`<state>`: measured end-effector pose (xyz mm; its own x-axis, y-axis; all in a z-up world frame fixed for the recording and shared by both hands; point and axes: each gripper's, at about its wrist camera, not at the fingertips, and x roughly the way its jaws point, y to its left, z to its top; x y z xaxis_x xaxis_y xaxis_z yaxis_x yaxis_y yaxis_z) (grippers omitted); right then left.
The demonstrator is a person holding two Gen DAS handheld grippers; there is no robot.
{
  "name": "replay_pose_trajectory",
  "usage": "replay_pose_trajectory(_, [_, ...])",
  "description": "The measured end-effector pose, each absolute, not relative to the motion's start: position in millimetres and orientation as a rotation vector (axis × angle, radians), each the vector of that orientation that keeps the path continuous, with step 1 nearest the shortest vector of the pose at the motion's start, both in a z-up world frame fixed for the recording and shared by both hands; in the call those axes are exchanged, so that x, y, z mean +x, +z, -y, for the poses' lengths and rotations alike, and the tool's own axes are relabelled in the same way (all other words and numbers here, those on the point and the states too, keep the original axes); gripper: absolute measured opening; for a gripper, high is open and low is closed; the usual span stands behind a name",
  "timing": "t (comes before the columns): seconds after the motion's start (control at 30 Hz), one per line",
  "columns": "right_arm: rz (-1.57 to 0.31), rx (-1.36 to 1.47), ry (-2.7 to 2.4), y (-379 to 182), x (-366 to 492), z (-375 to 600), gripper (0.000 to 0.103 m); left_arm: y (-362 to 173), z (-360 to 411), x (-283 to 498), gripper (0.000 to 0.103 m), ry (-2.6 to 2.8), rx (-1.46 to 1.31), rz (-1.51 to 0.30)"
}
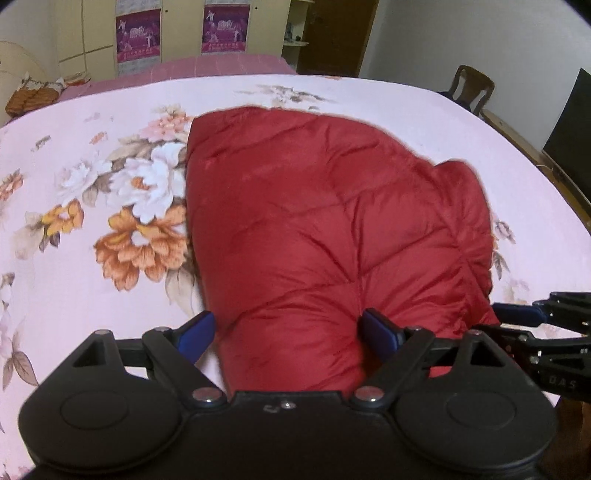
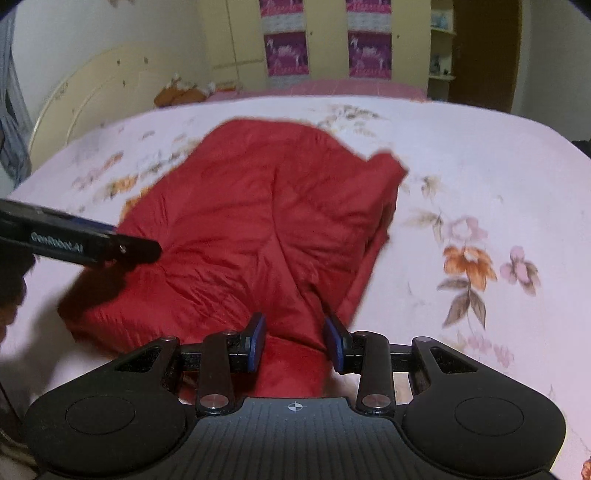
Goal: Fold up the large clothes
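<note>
A red quilted puffer jacket [image 1: 325,221] lies folded in a bulky heap on a pink floral bedspread [image 1: 92,166]. My left gripper [image 1: 290,334] is open, its blue pads [image 1: 195,332] wide apart on either side of the jacket's near edge. In the right wrist view the jacket [image 2: 240,229] also fills the middle. My right gripper [image 2: 297,339] has its jaws partly closed around a bunch of the jacket's near edge. The left gripper [image 2: 110,240] shows at the left of the right wrist view, and the right gripper [image 1: 524,314] at the right edge of the left wrist view.
The bed [image 2: 480,166] spreads out on all sides of the jacket. A cream wardrobe with purple panels [image 1: 140,33] stands behind. A wooden chair [image 1: 472,88] and a dark screen [image 1: 569,129] are at the right. A brown door [image 2: 484,51] is at the back.
</note>
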<state>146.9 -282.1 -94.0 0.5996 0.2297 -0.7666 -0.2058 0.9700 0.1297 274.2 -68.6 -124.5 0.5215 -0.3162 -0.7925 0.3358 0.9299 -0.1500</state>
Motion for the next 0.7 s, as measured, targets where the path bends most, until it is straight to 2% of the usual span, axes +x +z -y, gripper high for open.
replay_pose_trajectory(0.17, [-0.976,0.073,0.265,-112.2,150.0,291.1,0.035,-139.8,70.0,277.1,0.094,-0.405,0.059,-0.94])
replay_pose_trajectory(0.5, [-1.005,0.258,0.226,-83.3,155.6,317.3,0.036,-118.2,50.1,306.5,0.094,-0.455,-0.103,-1.026])
replay_pose_trajectory(0.53, [-0.993,0.272,0.212,-78.6,156.9,319.9,0.039,-116.7,46.3,312.1,0.095,-0.459,-0.128,-1.028])
replay_pose_trajectory(0.57, [-0.98,0.279,0.192,-74.3,158.4,321.5,0.061,-116.0,43.7,316.8,0.096,-0.463,-0.143,-1.03])
replay_pose_trajectory(0.6, [-0.96,0.283,0.169,-70.0,160.3,322.2,0.074,-116.0,40.6,322.2,0.096,-0.464,-0.157,-1.032])
replay_pose_trajectory(0.63, [-0.942,0.283,0.156,-66.7,161.8,321.7,0.08,-117.1,37.4,327.6,0.096,-0.461,-0.169,-1.034])
replay_pose_trajectory(0.7, [-0.931,0.281,0.133,-62.4,169.4,316.7,0.08,-120.1,31.6,337.9,0.097,-0.472,-0.205,-1.042])
